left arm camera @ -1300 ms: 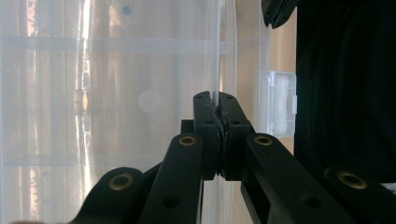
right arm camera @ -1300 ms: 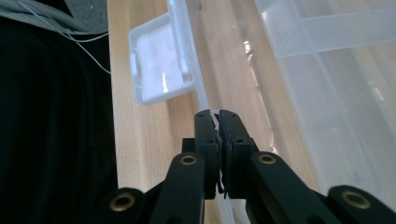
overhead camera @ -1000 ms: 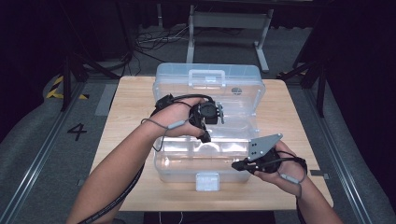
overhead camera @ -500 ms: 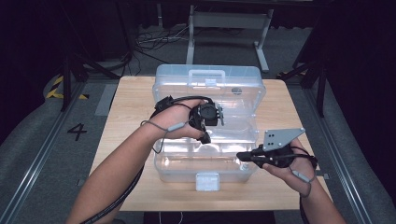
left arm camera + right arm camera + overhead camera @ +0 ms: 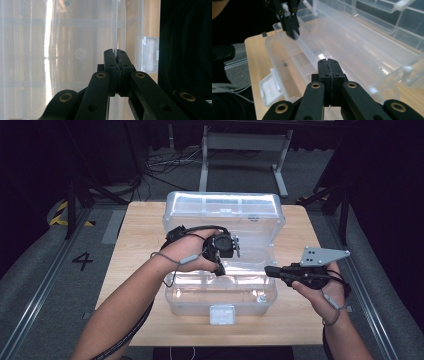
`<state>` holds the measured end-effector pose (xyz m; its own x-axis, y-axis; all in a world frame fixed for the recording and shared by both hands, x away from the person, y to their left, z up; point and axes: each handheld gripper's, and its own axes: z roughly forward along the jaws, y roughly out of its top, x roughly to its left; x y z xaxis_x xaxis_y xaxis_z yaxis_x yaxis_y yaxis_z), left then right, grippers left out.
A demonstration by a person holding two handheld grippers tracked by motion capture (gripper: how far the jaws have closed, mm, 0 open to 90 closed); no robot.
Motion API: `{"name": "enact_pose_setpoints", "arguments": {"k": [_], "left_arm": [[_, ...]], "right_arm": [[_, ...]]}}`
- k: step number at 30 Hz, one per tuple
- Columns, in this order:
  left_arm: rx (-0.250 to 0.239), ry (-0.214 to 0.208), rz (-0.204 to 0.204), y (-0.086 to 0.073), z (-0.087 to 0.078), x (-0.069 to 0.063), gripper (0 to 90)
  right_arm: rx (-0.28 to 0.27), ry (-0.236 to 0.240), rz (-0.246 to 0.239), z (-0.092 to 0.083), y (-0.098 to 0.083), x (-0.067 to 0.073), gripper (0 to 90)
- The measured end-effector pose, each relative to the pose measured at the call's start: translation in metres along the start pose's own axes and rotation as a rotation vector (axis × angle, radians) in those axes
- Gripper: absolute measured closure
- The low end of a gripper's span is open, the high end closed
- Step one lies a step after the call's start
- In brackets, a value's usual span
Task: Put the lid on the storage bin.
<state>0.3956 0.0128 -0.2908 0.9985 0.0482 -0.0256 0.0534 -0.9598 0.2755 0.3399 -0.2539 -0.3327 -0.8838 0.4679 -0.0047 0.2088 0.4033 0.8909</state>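
box: clear plastic organiser box sits open mid worktop, lid tipped back.
left tongs: i have them clamped on a thin inner wall of the box.
right tongs: closed, empty, just right of the box.
handling: light, stiff, slick, i judge; thin walls may flex or crack.
hold: i'd grip rim or front latch.

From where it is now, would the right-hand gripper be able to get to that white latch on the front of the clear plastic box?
Probably yes. The right gripper, jaws shut and empty, hangs by the box's right end, and the latch sits on the near wall with bare table around it. The left gripper is clamped on an inner wall farther back, out of the way.
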Motion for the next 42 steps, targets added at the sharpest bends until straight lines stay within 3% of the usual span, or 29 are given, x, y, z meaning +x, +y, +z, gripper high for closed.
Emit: {"name": "enact_pose_setpoints", "arguments": {"k": [9, 20, 25, 31, 36, 38, 42], "left_arm": [[0.000, 0.002, 0.000, -0.001, 0.004, -0.005, 88.7], [0.021, 0.047, -0.006, 0.000, 0.006, -0.015, 88.9], [0.020, 0.060, -0.032, -0.002, 0.008, -0.021, 88.7], [-0.001, 0.072, -0.024, -0.004, 0.007, -0.025, 85.5], [-0.089, 0.089, 0.008, -0.008, -0.013, -0.039, 84.3], [-0.094, 0.091, 0.014, -0.009, -0.016, -0.041, 85.0], [-0.098, 0.092, 0.005, -0.013, -0.019, -0.044, 85.4]], "right_arm": [[-0.064, -0.038, 0.045, -0.004, -0.001, -0.008, 90.0], [-0.117, -0.082, 0.106, -0.007, -0.004, -0.017, 90.0], [-0.134, -0.091, 0.132, -0.008, -0.005, -0.021, 90.0], [-0.143, -0.101, 0.150, -0.008, -0.007, -0.024, 90.0], [-0.140, -0.119, 0.160, -0.007, -0.009, -0.026, 90.0], [-0.115, -0.115, 0.165, -0.007, -0.009, -0.026, 90.0], [-0.117, -0.120, 0.160, -0.005, -0.009, -0.025, 90.0]]}}
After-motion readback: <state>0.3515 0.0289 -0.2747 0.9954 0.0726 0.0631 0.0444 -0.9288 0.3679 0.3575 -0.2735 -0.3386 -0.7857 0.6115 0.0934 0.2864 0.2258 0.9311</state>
